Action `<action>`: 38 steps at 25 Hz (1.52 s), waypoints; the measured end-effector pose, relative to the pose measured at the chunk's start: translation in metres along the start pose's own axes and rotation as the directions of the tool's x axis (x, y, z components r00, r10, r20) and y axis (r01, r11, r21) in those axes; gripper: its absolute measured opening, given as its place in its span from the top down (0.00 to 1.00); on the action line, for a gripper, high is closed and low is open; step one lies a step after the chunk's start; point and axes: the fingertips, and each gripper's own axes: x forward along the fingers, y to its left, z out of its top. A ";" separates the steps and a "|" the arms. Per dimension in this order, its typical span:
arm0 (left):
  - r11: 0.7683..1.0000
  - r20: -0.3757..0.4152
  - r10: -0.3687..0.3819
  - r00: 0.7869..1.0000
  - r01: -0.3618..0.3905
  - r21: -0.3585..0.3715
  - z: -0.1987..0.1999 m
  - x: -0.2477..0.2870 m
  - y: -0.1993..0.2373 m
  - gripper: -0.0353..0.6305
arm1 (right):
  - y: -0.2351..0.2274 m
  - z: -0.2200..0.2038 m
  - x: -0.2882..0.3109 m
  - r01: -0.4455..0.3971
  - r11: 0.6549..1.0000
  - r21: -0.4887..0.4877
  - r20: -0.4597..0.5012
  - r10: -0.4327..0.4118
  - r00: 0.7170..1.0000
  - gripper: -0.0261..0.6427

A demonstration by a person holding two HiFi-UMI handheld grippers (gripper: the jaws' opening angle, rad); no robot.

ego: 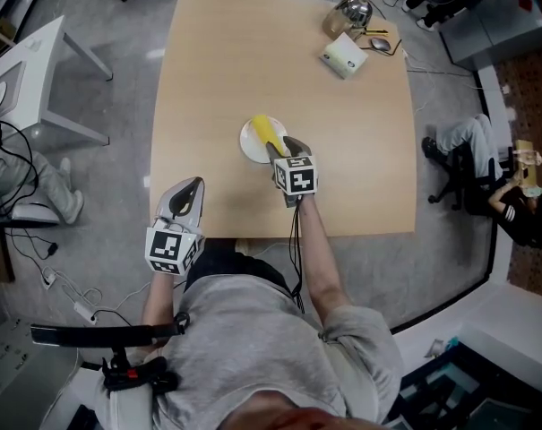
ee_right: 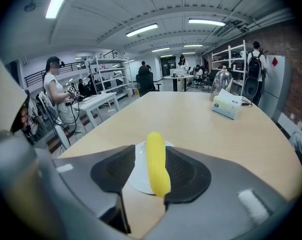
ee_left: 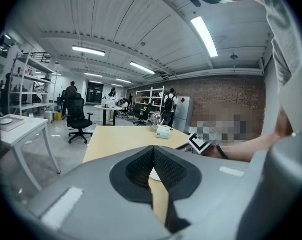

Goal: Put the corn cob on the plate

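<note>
A tissue box (ego: 345,56) sits near the table's (ego: 217,70) far corner.

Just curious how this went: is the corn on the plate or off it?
On it. The corn lies across the white plate, its near end poking over the rim.

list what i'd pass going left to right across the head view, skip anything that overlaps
white side table → left claw → plate → tissue box → seated person
</note>
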 end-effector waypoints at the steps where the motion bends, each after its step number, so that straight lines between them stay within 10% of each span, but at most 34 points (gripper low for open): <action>1: 1.000 0.004 0.000 1.000 0.000 0.004 0.001 -0.002 -0.002 0.92 | 0.001 0.001 -0.005 0.000 1.000 0.003 0.011 0.000 1.000 0.67; 19: 0.998 0.087 0.008 0.996 -0.013 0.067 0.026 -0.040 -0.038 0.92 | 0.027 0.029 -0.110 0.019 1.000 -0.001 0.246 -0.019 0.969 0.85; 38: 0.994 0.143 0.045 0.989 -0.059 0.094 0.032 -0.079 -0.052 0.92 | 0.053 0.042 -0.219 0.032 0.999 -0.007 0.480 -0.025 0.877 0.95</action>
